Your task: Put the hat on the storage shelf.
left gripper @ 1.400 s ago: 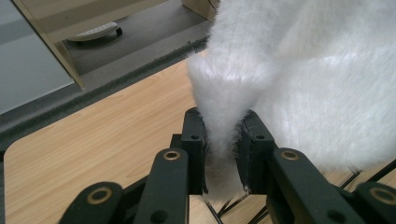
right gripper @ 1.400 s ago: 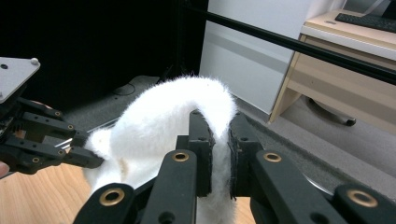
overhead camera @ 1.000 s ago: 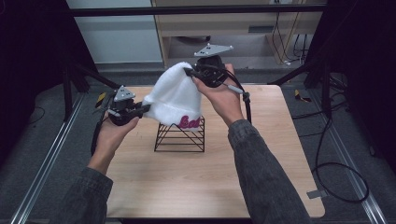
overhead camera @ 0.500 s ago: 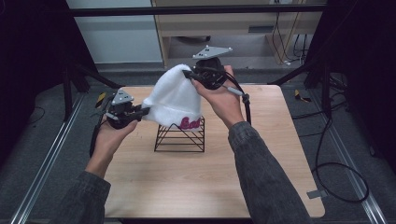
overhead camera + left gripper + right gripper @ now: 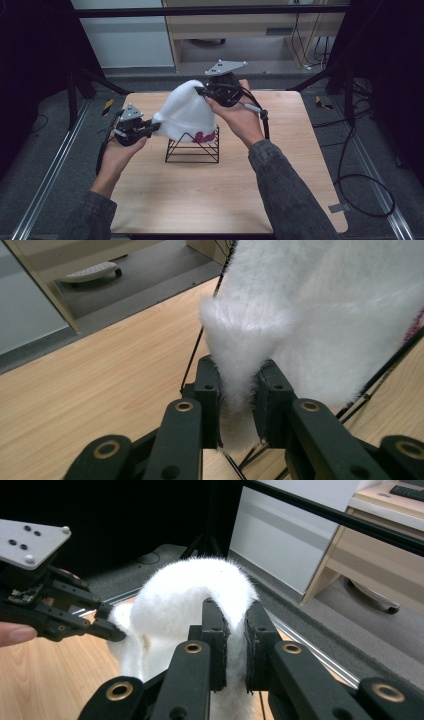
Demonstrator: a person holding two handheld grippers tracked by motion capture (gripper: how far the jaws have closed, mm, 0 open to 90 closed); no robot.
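Left gripper (image 5: 150, 128), held level at the wooden table's (image 5: 150, 200) left edge, clamps the fluffy white knit hat's (image 5: 187, 117) rim; right gripper (image 5: 202, 92), raised behind, pinches its crown. Hat drapes over a black wire rack (image 5: 192, 150); bare tabletop lies in front.

Light wood bench (image 5: 200, 200) w/ rounded corners on a grey floor (image 5: 45, 165). Metal rails (image 5: 37, 200) run along both sides. Behind: white panel (image 5: 125, 35) & a beige desk (image 5: 250, 25) (cables hang at its right). Edges of room dark, black frame bars (image 5: 210, 10) overhead.
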